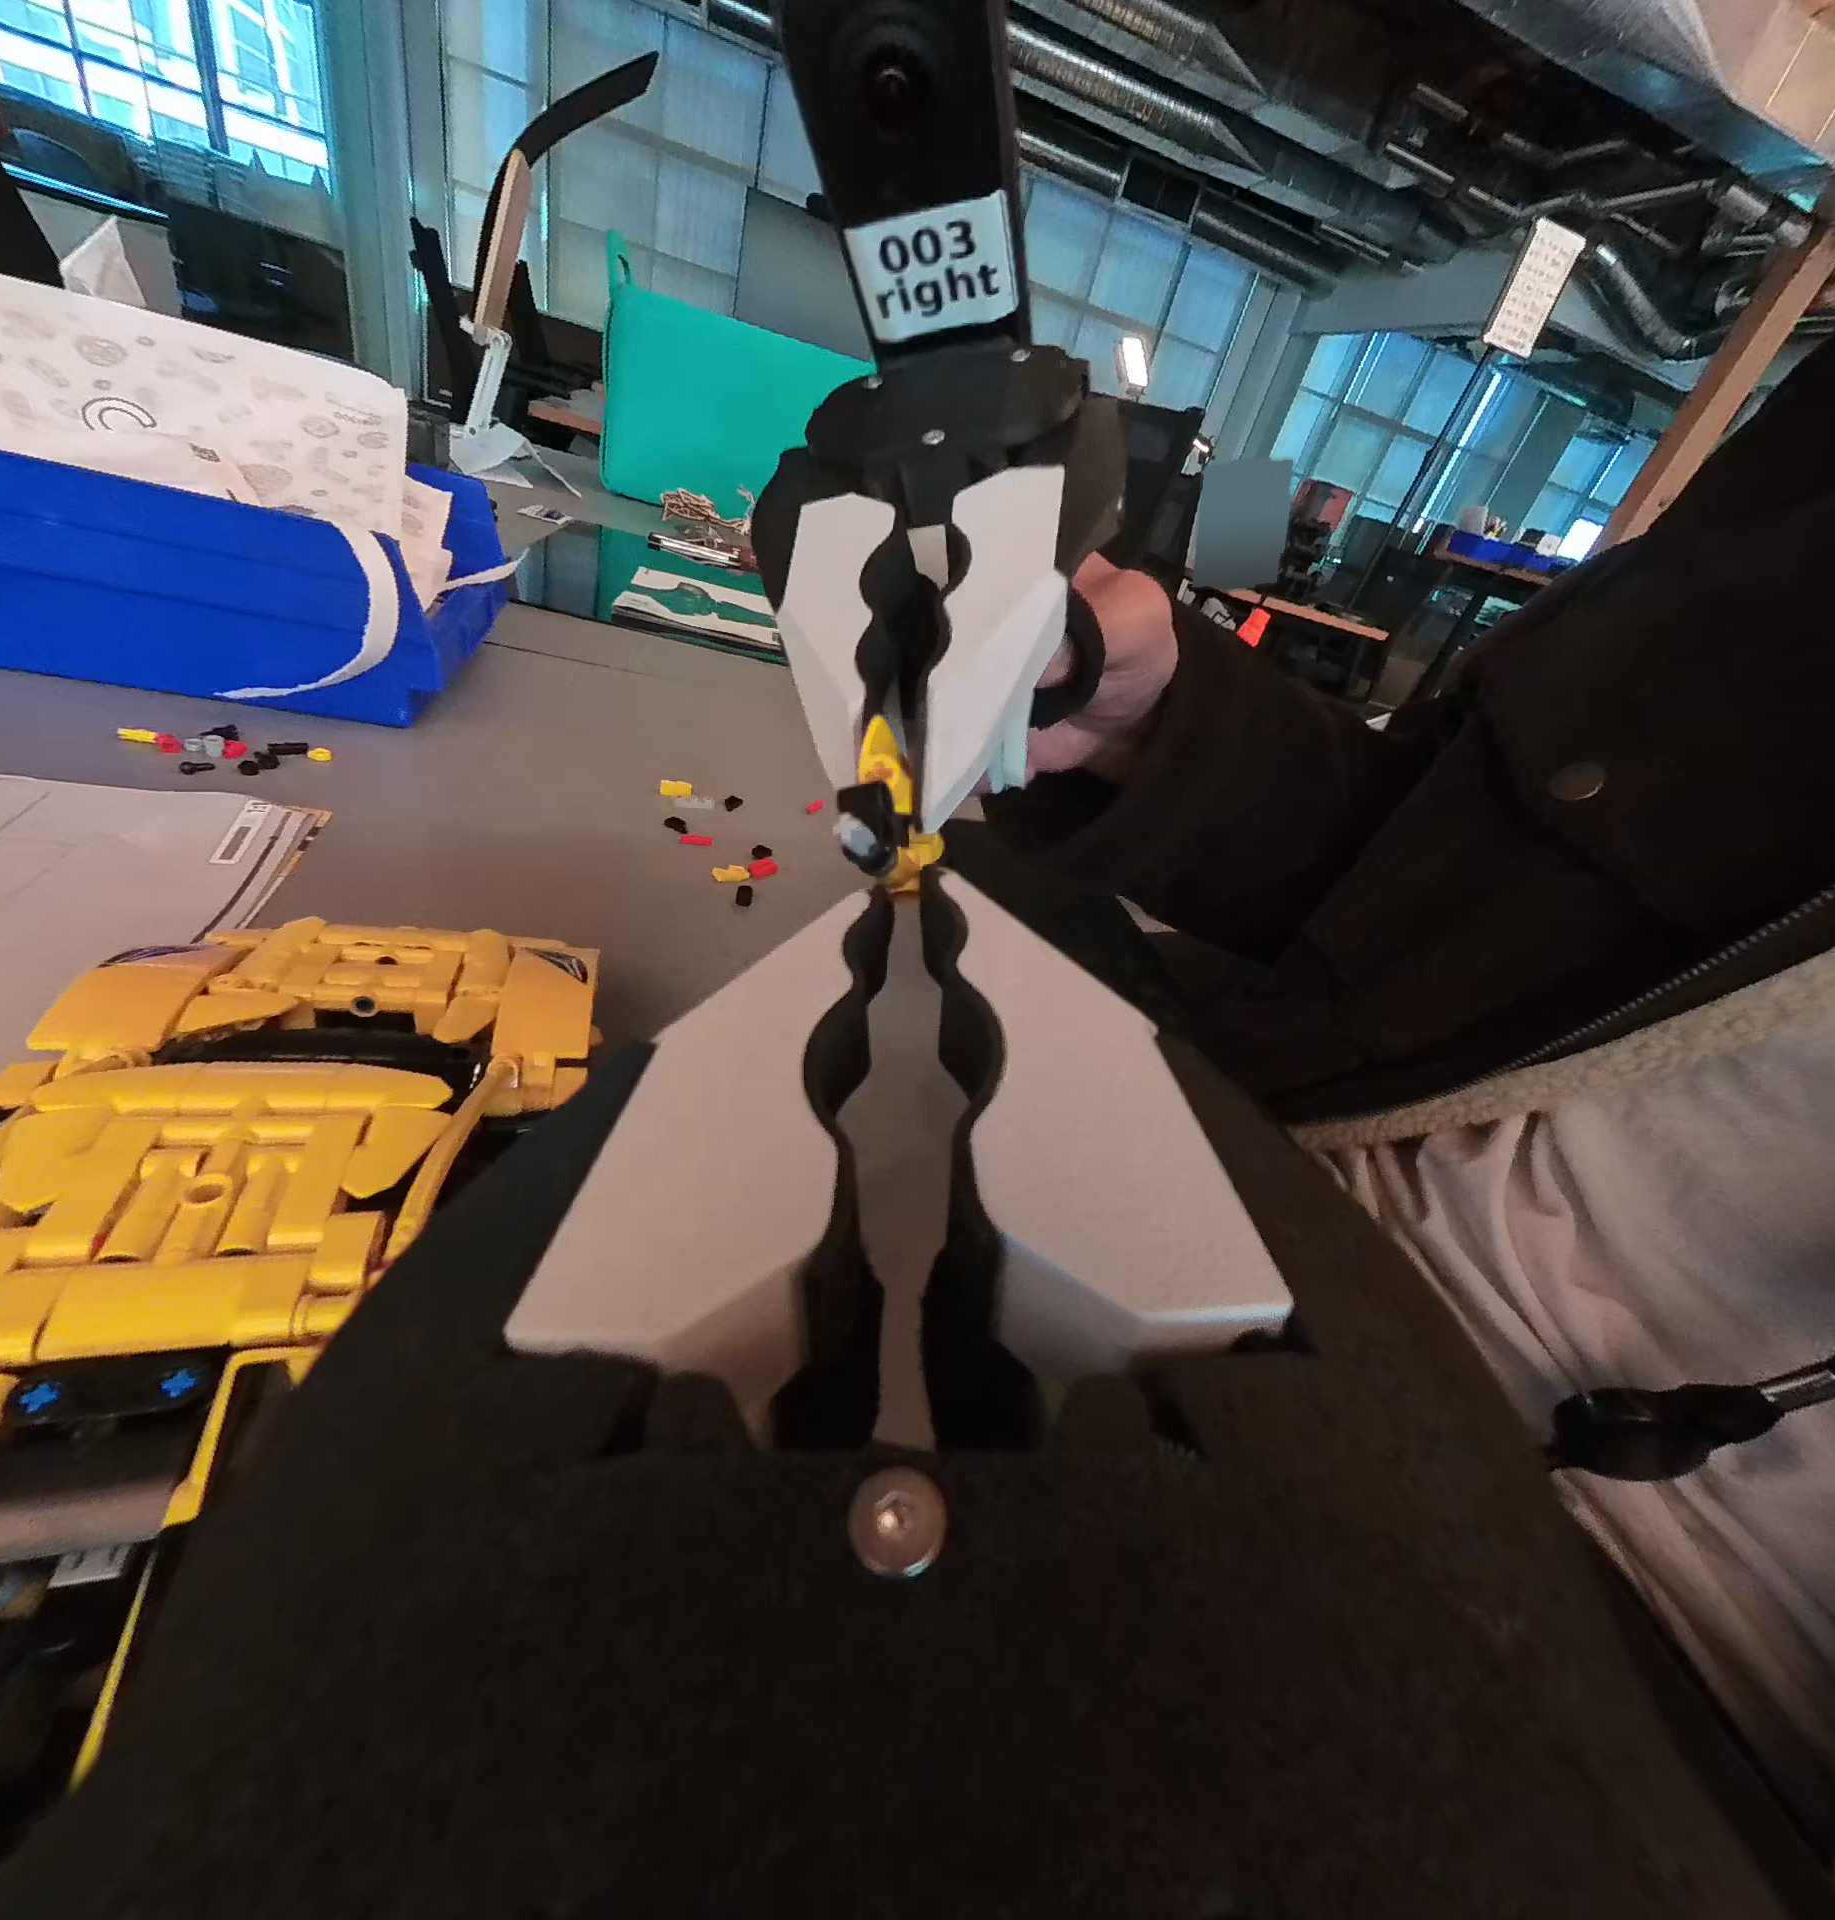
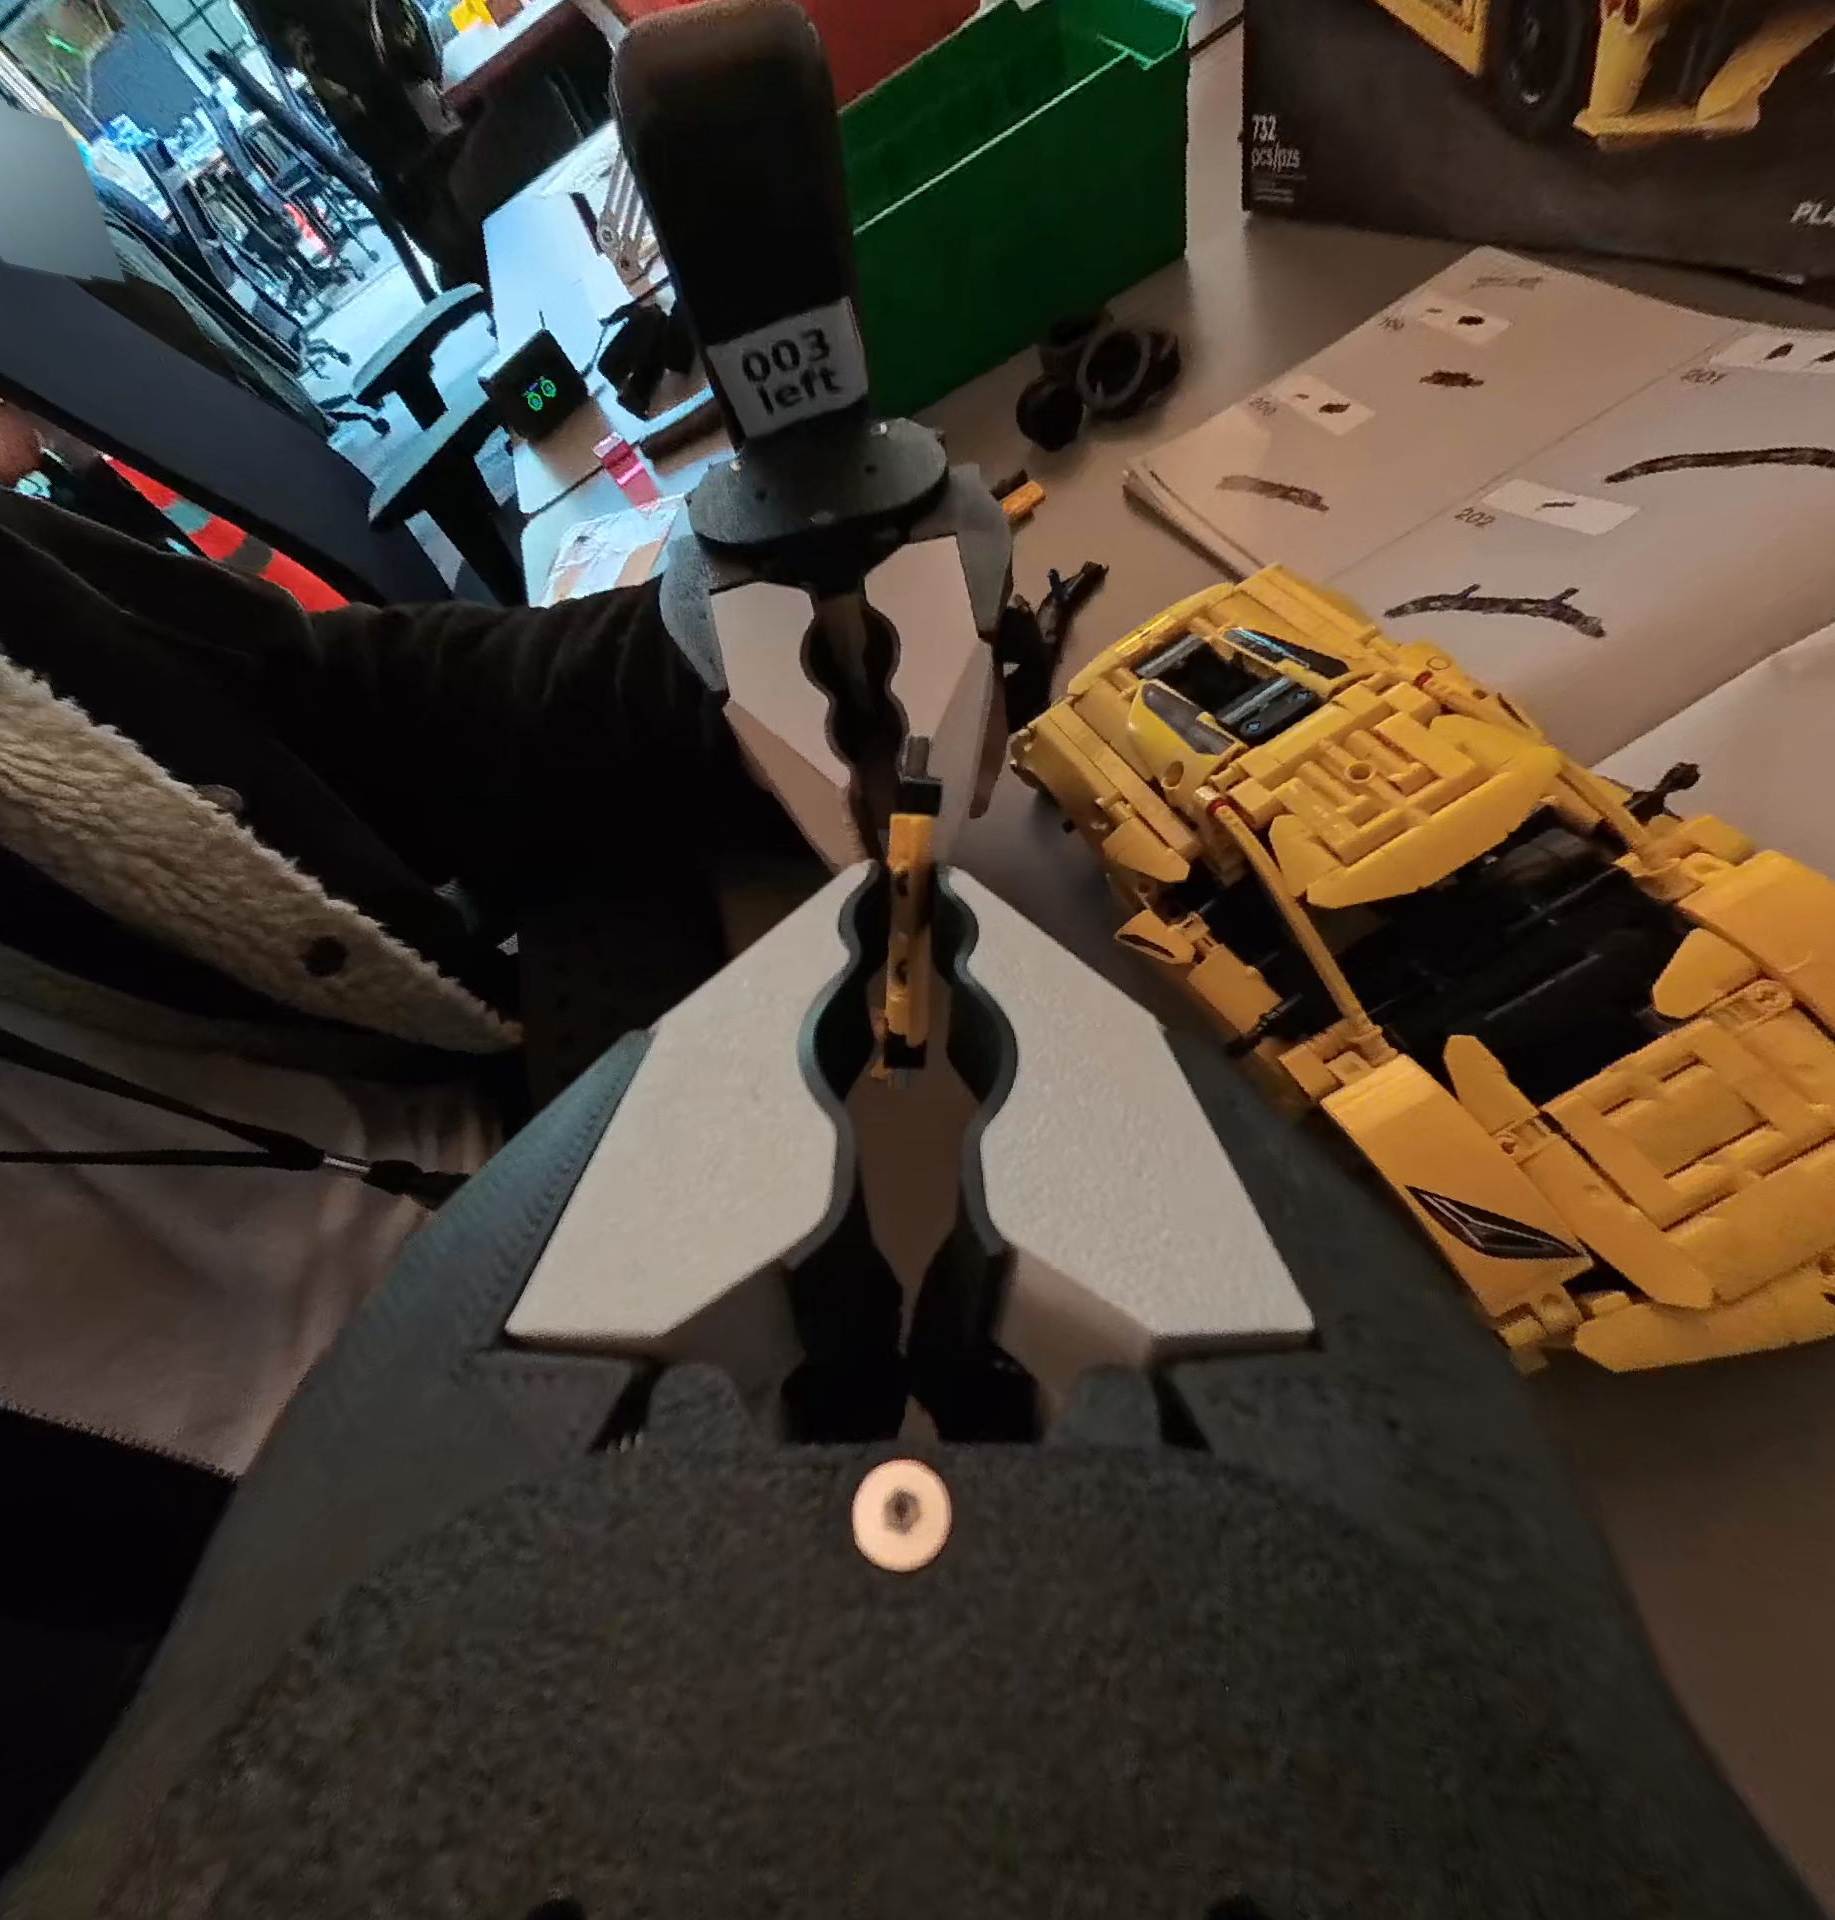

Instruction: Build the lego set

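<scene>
A small yellow-and-black lego sub-assembly (image 1: 885, 769) is held in the air between both grippers, which face each other tip to tip. My left gripper (image 1: 897, 896) is shut on its lower yellow end. My right gripper (image 2: 905, 883) is shut on the thin yellow part (image 2: 908, 935), which lies along its fingers. In the right wrist view the left gripper (image 2: 908, 821) pinches the black end. In the left wrist view the right gripper (image 1: 897, 790) comes down from above. The yellow lego car (image 1: 248, 1143) lies on the table to the left and also shows in the right wrist view (image 2: 1412, 935).
Loose small pieces (image 1: 726, 842) lie on the grey table, more farther left (image 1: 227, 743). A blue bin (image 1: 165, 592) stands behind. The open instruction booklet (image 2: 1515, 468), black tyres (image 2: 1100, 364), a green bin (image 2: 1017, 177) and the set's box (image 2: 1567, 156) are beyond the car.
</scene>
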`<state>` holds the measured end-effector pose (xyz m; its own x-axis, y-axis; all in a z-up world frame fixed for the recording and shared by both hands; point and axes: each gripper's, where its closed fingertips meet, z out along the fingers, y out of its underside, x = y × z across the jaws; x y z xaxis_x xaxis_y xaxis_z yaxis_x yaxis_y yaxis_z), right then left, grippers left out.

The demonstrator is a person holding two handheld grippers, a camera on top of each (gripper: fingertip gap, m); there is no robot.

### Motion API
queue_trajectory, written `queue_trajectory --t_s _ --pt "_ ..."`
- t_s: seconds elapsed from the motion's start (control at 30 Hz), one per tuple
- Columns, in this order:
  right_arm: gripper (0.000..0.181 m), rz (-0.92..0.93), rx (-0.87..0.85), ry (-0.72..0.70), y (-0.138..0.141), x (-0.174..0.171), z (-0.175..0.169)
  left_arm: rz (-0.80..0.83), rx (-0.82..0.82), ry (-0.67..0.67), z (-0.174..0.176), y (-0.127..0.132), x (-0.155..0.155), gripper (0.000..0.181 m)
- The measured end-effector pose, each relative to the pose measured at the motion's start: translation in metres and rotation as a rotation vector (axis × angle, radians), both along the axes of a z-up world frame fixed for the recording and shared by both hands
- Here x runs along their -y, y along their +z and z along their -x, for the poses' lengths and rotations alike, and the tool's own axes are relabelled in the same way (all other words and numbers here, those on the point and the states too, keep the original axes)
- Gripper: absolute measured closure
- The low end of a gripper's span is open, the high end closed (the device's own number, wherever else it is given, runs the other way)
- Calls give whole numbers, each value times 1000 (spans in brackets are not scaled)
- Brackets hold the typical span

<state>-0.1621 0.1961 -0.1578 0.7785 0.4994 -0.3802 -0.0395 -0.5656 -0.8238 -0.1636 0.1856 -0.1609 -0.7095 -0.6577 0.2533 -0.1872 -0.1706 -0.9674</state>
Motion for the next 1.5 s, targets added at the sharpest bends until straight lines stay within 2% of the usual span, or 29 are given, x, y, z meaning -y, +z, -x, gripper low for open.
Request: queue_trajectory --t_s 0.4,0.5,0.77,0.93,1.07,1.17,1.27,1.37,1.4,1.5 --pt "173 59 29 27 -14 3 0 -49 -14 -11 0 -9 3 176" --pt "173 73 -82 46 -14 4 2 -50 3 -25 2 -9 5 177" --pt "174 172 -481 138 -22 10 7 -220 68 -28 4 -20 21 181" --pt "174 176 -530 141 -29 11 2 -212 37 6 -1 -23 11 181" --pt "174 166 -503 139 -31 13 2 -213 18 -13 0 -27 13 181" --pt "174 168 -479 118 -36 13 -2 -272 -38 -25 1 -42 12 181" --pt "174 147 -254 -25 -65 8 -33 -284 -120 -27 4 -55 4 181" --pt "174 47 -171 -161 -82 6 -62 -303 -131 37 1 -62 -6 181" --pt "174 93 -129 -198 -92 9 -68 -329 -148 53 0 -69 -9 181" --pt "174 114 18 -122 -94 23 -61 -432 -191 75 1 -85 -12 181"
